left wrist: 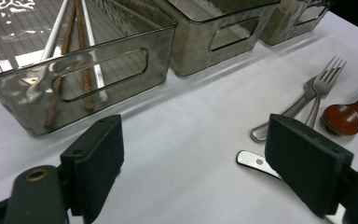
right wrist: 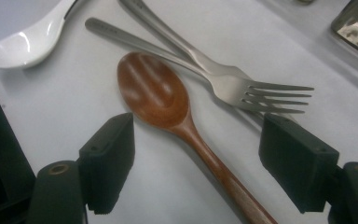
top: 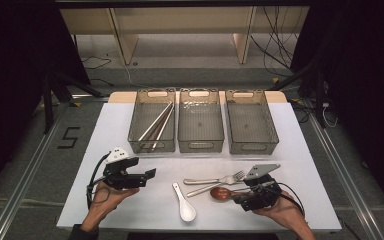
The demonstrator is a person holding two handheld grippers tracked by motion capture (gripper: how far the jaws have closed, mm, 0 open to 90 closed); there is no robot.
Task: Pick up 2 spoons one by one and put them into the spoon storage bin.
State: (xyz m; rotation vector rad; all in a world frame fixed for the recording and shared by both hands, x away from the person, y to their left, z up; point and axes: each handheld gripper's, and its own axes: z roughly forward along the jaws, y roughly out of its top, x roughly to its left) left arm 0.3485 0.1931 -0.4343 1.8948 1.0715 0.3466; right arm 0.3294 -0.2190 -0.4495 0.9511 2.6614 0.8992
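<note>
Your right gripper [right wrist: 196, 163] has its fingers apart, straddling the handle of the wooden spoon [right wrist: 168, 105], which lies flat on the desk [top: 145, 210] touching the two forks [right wrist: 223, 79]. Your left gripper [left wrist: 193, 163] hovers with fingers apart near the white spoon [top: 186, 205].

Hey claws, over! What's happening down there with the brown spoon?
Right claw open, straddling the brown spoon handle, not gripping. Left claw open, holding nothing. Two forks lie right beside the spoon bowl, close quarters.
</note>
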